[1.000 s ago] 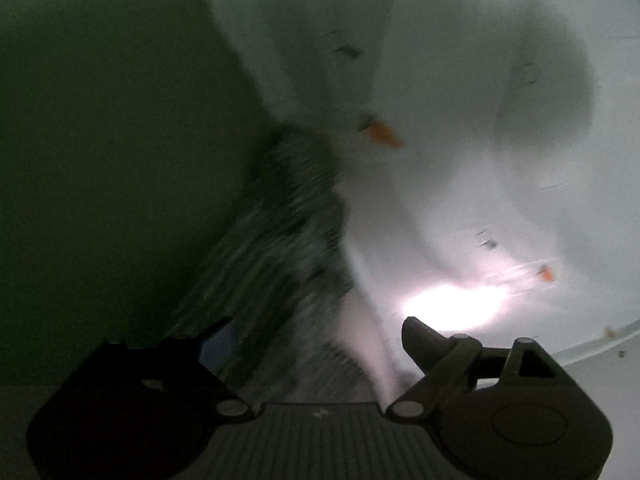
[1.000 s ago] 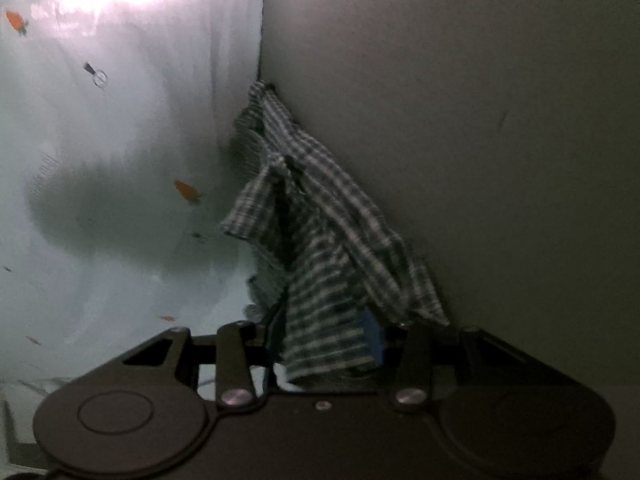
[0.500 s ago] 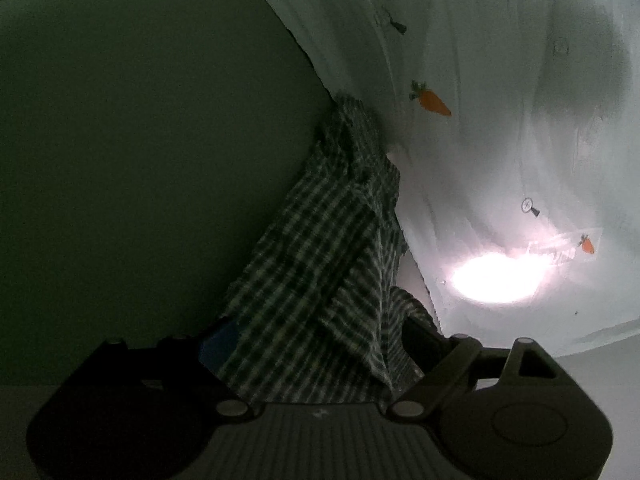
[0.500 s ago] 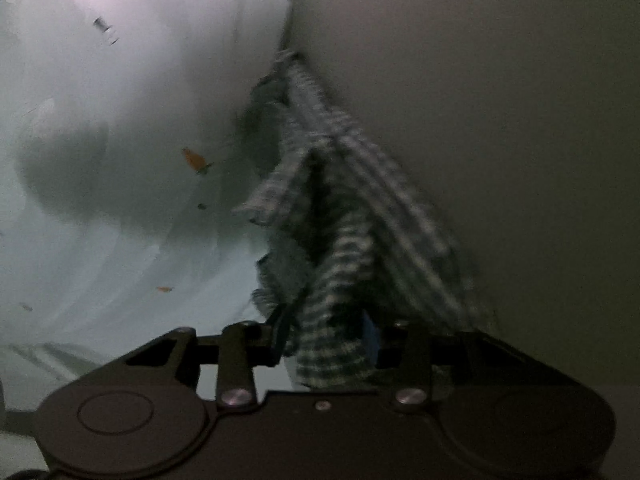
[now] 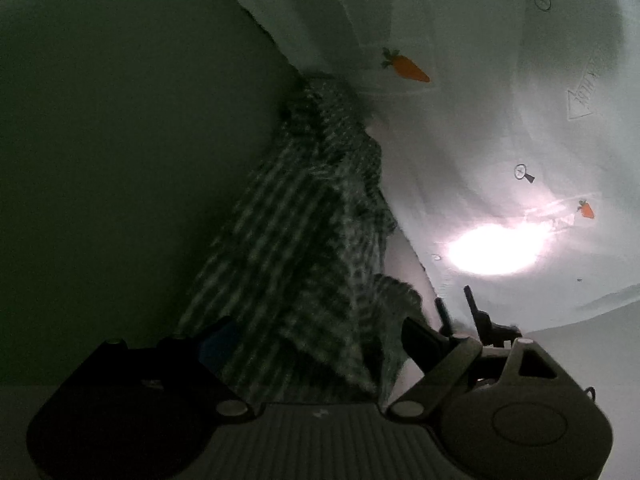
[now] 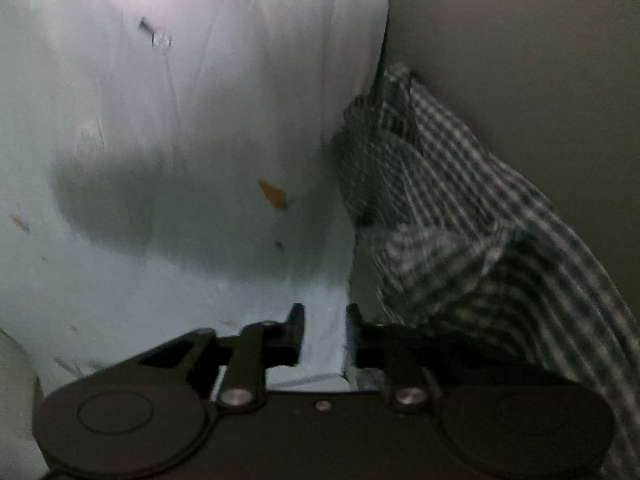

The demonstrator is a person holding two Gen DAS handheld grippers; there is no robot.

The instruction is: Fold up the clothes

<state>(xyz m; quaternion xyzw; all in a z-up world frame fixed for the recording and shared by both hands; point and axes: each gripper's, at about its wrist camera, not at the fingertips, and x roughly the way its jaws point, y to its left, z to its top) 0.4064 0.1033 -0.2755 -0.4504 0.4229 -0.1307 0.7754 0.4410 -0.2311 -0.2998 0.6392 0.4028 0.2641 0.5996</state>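
Both claws first: the left gripper stands wide with the checked shirt bunched between its fingers, though the blur hides whether the pads actually press the cloth; the right gripper has its jaws closing with nothing between them, only pale cloth showing through the narrow gap, and the shirt lying just off to its right side.

Biggest thing in the room is the plain dark wall, filling one whole side of each view. Against it lies the pale sheet, wrinkled, with a bright glare of light on it and a broad soft shadow across its middle. The shirt, green-and-white checked, hangs in a rumpled drape right along the line where sheet meets wall, its upper end up in that corner and its lower folds down at the grippers. Smallest of all are the little orange carrot prints and tiny dark marks scattered over the sheet
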